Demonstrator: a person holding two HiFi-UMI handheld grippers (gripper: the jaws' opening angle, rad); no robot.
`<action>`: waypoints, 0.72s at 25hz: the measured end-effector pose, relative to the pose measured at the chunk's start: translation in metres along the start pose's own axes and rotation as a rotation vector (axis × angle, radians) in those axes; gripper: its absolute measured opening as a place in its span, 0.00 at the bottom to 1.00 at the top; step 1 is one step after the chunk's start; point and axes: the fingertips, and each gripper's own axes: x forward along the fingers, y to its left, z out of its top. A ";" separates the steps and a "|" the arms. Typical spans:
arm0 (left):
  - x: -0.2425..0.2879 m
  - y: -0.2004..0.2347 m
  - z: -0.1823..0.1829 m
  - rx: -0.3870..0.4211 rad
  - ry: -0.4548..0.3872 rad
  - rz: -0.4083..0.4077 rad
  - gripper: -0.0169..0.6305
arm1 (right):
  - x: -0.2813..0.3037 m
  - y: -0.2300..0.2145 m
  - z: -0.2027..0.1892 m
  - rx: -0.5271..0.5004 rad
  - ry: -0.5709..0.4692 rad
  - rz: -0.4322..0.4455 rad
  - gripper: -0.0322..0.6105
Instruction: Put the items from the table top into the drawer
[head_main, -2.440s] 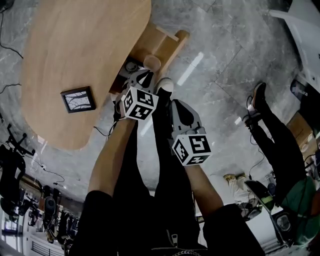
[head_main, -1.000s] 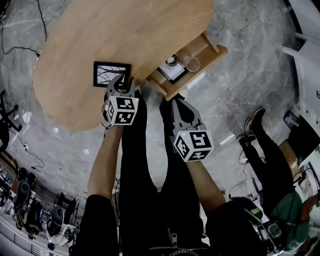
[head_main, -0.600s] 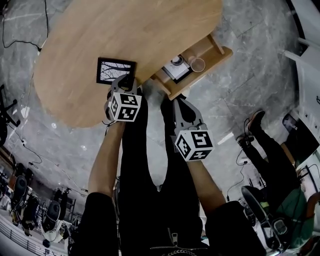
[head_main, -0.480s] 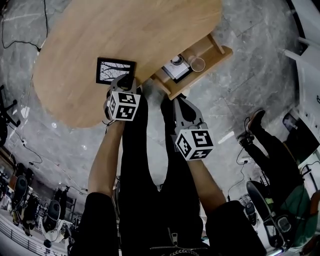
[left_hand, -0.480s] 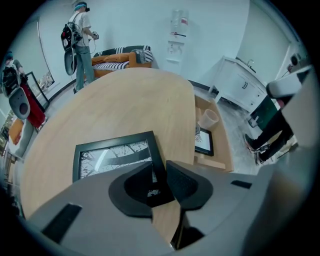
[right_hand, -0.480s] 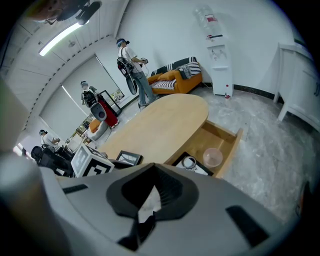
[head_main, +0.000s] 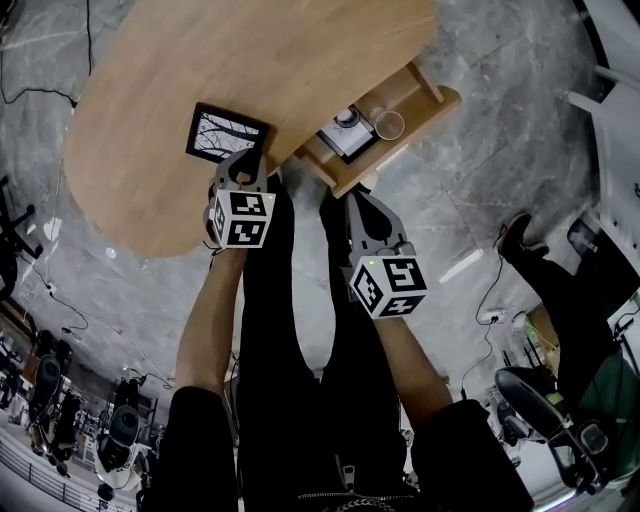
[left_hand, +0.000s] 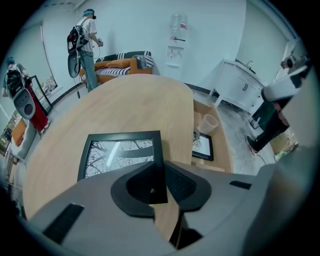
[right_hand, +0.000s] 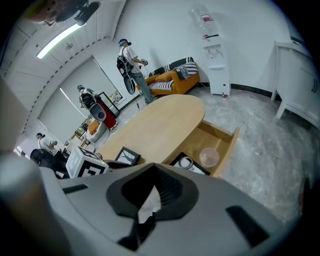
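Picture frame corner in left claw

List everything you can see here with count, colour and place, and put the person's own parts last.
table: one, light wood, oval, centre
picture frame: one, black, on the table near its near edge
drawer: one, wood, pulled open at the table's side
second frame: one, black, in the drawer
round item: one, dark, in the drawer; kind unclear
cup: one, clear, in the drawer
sofa: one, orange, far wall
left hand-held gripper: one, grey, jaws just closing round the picture frame's corner; contact unclear
right hand-held gripper: one, grey, jaws together, empty
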 end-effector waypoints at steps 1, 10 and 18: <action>-0.002 -0.002 0.004 0.009 -0.011 -0.001 0.14 | -0.001 -0.001 0.000 0.003 -0.001 -0.001 0.06; -0.007 -0.037 0.051 0.092 -0.092 -0.055 0.14 | -0.009 -0.015 0.001 0.037 -0.023 -0.013 0.06; 0.009 -0.079 0.086 0.149 -0.113 -0.114 0.14 | -0.019 -0.045 0.003 0.081 -0.051 -0.041 0.06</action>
